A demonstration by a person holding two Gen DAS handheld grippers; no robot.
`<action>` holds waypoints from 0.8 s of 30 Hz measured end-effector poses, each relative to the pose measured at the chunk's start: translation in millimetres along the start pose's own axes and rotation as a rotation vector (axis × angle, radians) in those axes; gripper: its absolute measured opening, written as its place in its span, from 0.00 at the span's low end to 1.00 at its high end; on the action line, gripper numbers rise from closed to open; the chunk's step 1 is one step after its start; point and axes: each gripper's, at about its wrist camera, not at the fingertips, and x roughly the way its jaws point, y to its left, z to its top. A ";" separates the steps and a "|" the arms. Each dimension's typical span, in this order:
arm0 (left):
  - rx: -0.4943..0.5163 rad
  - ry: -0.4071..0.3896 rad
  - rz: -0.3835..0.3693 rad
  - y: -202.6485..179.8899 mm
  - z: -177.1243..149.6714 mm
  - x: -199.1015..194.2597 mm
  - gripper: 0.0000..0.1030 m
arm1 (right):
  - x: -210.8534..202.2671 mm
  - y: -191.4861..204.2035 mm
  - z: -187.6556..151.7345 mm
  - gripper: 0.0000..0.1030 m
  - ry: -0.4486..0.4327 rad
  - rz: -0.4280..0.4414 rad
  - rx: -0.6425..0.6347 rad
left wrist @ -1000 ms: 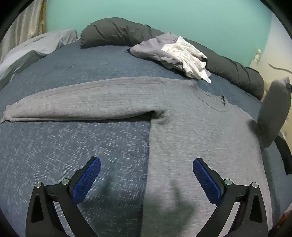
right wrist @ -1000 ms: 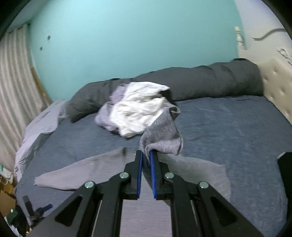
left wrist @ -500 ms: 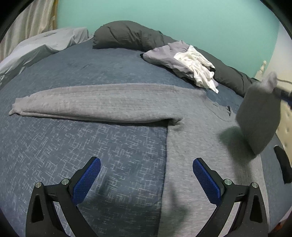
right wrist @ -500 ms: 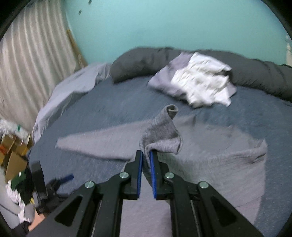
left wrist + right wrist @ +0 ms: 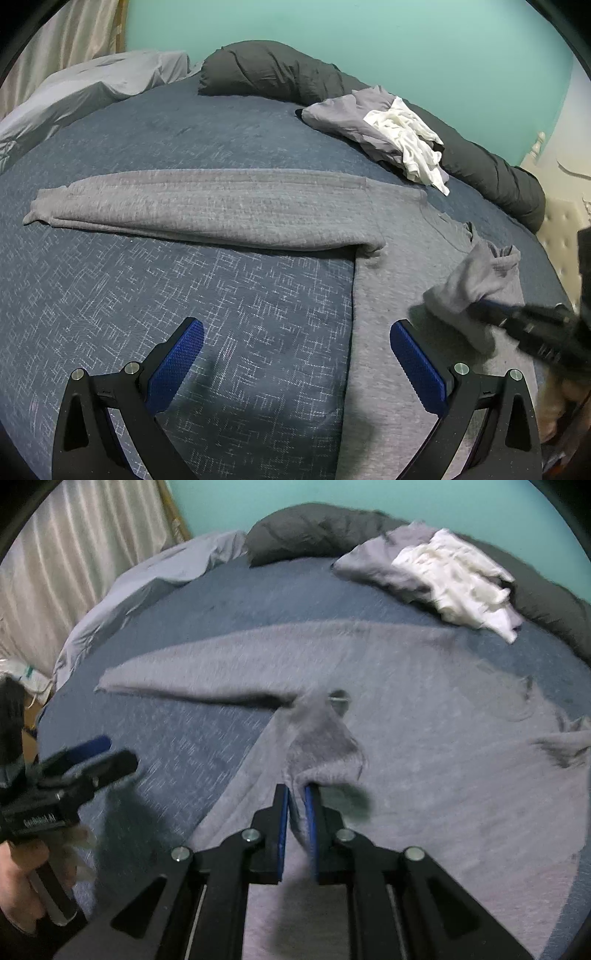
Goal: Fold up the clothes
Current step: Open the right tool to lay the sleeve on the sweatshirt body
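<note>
Teal wall behind; bed [image 5: 221,122] with dark blue cover carries all items.

Item 1: grey sweater [image 5: 399,288], spread flat on the bed, body toward the camera. One sleeve [image 5: 207,206] lies straight out from the sweater body toward the curtain side. The other sleeve [image 5: 321,742] is lifted and brought over the body.

Item 2: clothes pile [image 5: 388,129], grey and white, beyond the sweater against the dark bolster [image 5: 269,70]. Unfolded.

Item 3: pale sheet [image 5: 85,85], bunched at the bed edge beyond the flat sleeve's cuff.

Right gripper [image 5: 296,794]: fingers nearly together with the lifted sleeve's cuff between them, just starting to part. Cloth looks held for now; the view is blurred.

Left gripper [image 5: 297,350]: fingers wide apart, nothing between them, poised above the sweater's side edge, not touching.

Step in hand, as judged: first sleeve fold, cuff being laid across the sweater body.

Next move calls for: cuff set flat on the body and let go without dragging the cloth back; then the left gripper to take the flat sleeve near its cuff and fold it over the body likewise.
</note>
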 end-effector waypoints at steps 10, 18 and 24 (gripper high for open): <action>0.003 0.019 -0.032 -4.3 -1.9 5.1 1.00 | -17.1 -20.9 -17.7 0.37 -0.035 0.057 0.067; 0.079 0.060 -0.079 -37.0 -9.4 20.5 1.00 | -60.0 -128.5 -35.5 0.38 -0.067 -0.119 0.212; 0.118 0.095 -0.104 -54.5 -11.5 34.5 1.00 | -82.8 -188.7 -59.5 0.38 -0.083 -0.157 0.354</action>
